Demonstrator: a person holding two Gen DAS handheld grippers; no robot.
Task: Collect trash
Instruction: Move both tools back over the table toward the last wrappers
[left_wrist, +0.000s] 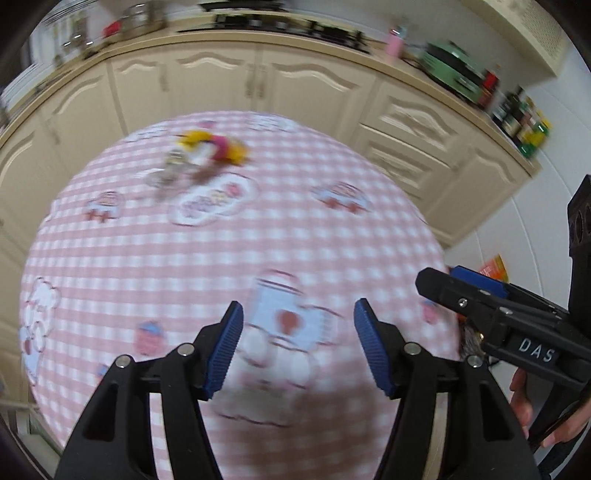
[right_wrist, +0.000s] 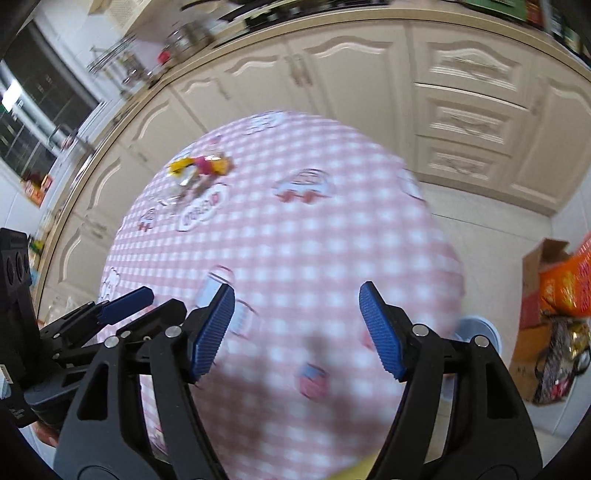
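A small heap of trash (left_wrist: 207, 151), yellow, pink and clear crinkled wrappers, lies on the far side of the pink checked tablecloth (left_wrist: 295, 240). It also shows in the right wrist view (right_wrist: 199, 170), blurred by motion. My left gripper (left_wrist: 298, 347) is open and empty above the table's near edge. My right gripper (right_wrist: 297, 332) is open and empty, also over the near edge. Each gripper shows in the other's view, the right one (left_wrist: 480, 299) at the right, the left one (right_wrist: 122, 302) at the left.
Cream kitchen cabinets (left_wrist: 258, 77) run behind the table, with bottles (left_wrist: 521, 118) and a green appliance (left_wrist: 454, 70) on the counter. Cardboard boxes and bags (right_wrist: 554, 314) stand on the floor at the right, with a white round bin (right_wrist: 476, 328) just beyond the table's edge.
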